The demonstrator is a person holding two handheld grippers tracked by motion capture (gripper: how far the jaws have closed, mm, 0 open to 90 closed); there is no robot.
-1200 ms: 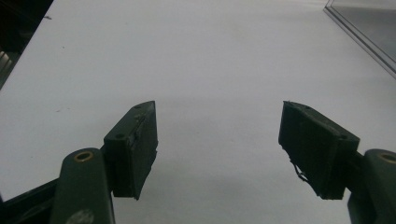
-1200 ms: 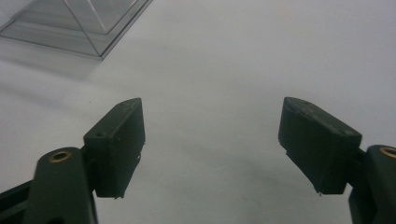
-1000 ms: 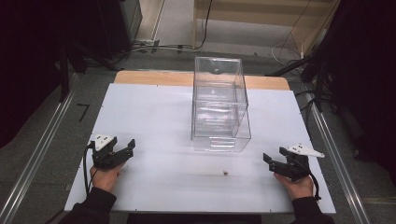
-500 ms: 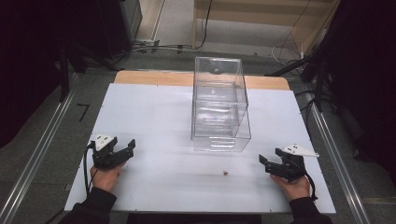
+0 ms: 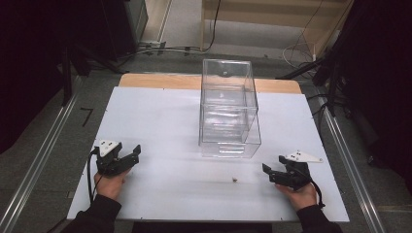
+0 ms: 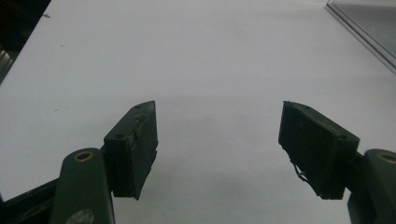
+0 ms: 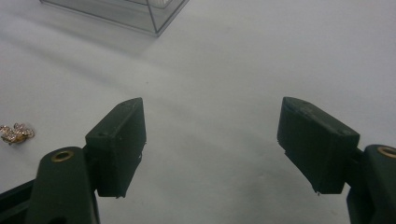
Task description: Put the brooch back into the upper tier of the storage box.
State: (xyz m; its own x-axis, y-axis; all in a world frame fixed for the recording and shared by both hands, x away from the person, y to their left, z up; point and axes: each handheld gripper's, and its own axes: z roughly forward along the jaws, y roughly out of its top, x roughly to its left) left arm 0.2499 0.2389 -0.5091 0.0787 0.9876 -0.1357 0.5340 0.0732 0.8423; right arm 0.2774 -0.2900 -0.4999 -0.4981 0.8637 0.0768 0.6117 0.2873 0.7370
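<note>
So the right gripper point(image 5: 274, 171) sits in the lower right of the high view, held in a hand at the bottom edge, and its black jaws are spread wide with nothing between them. The small gold, sparkly trinket point(image 5: 234, 179) lies flat on the white table top point(image 5: 160, 116), just below the middle of the frame and a bit to the left of that gripper, near it but not touching. In the right gripper view the same trinket point(image 7: 16, 133) shows at the far left edge, outside the jaws and off to the side of the left-hand one, too small and blurry to say what it is exactly. The left gripper point(image 5: 127, 156) is in the lower left of the high view, also gaping wide and empty, resting low over the table, well apart from the trinket. The tall clear plastic box point(image 5: 228, 109) stands upright in the middle of the frame, above the trinket and between the two grippers; one corner of it pokes into the top left of the right gripper view point(image 7: 154, 14), and an edge crosses the upper right of the left gripper view point(image 6: 369, 28).
</note>
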